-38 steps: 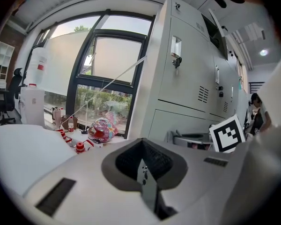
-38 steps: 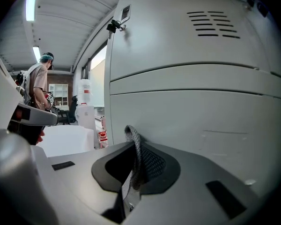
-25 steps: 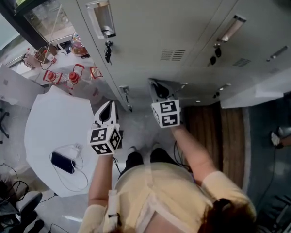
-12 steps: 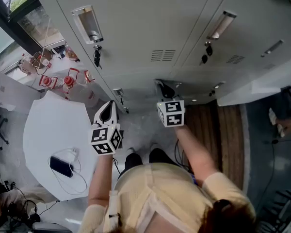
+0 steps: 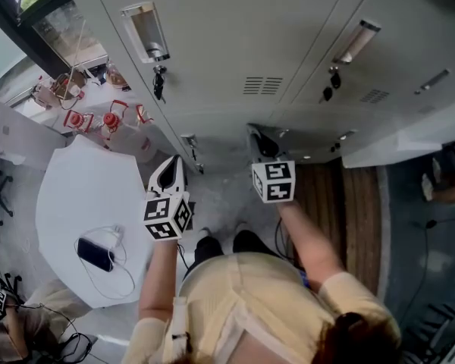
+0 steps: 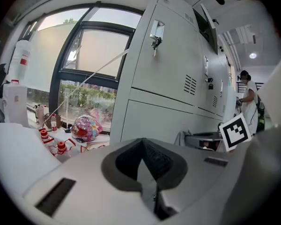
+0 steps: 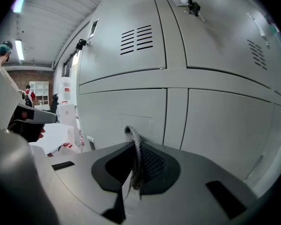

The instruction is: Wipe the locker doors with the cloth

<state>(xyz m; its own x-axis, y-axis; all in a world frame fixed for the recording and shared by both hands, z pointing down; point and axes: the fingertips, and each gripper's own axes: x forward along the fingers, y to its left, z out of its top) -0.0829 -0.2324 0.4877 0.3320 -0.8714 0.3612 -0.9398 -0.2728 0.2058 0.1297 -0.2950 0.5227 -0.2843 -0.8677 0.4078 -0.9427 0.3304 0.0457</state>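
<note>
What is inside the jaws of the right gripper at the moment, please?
A strip of grey mesh cloth, pinched by the right gripper, sticks up before the locker doors. The rest of the cloth is covered by the jaws.

A white table (image 5: pixel 76 196) bears what looks like a phone (image 5: pixel 95 254).

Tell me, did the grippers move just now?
The right gripper slid a little to the right along the locker doors, with the cloth still pinched in its jaws. The left gripper stayed where it was, shut and empty.
</note>
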